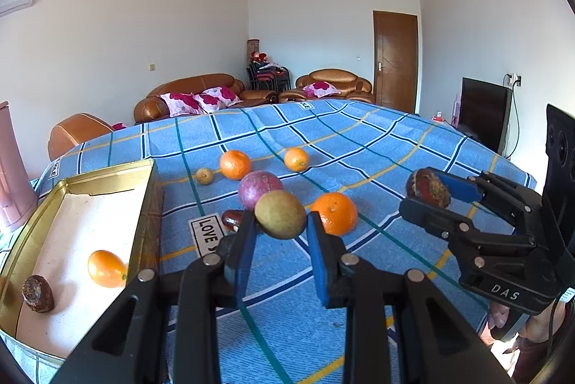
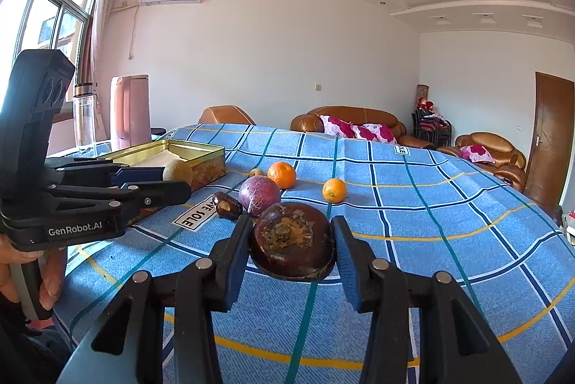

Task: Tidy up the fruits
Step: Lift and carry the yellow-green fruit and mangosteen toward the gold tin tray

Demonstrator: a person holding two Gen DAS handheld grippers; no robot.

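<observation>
Left wrist view shows a golden tin tray (image 1: 143,200) at about 9 o'clock on the table (image 1: 377,146), which wears a blue checked cloth. Inside the tray lie two things on a white lining: a small orange fruit (image 1: 106,268) near the right wall and a dark brown water chestnut (image 1: 37,293) near the left wall, well apart from each other.

The left gripper (image 1: 280,240) grasps a greenish-brown fruit (image 1: 280,214) between its blue pads and holds it above the cloth. The long axis of this fruit runs across, from the left pad to the right pad, a little tilted down toward 4 o'clock.

At 3 o'clock in the same view, the right gripper (image 1: 429,195) is clenched on a dark chestnut (image 1: 427,187). In the right wrist view this dark chestnut (image 2: 293,242) sits between the pads with its flat, wide axis going across; its rough stem face with dry fibres points up and toward the camera.

On the cloth remain a purple round fruit (image 1: 259,189), one orange (image 1: 335,213) just right of the held fruit, another orange (image 1: 235,164) at 12 o'clock, a smaller orange (image 1: 296,159) farther right, a small yellowish fruit (image 1: 205,176), and one brown chestnut (image 1: 233,219) beside the "LOVE" label (image 1: 207,234).
</observation>
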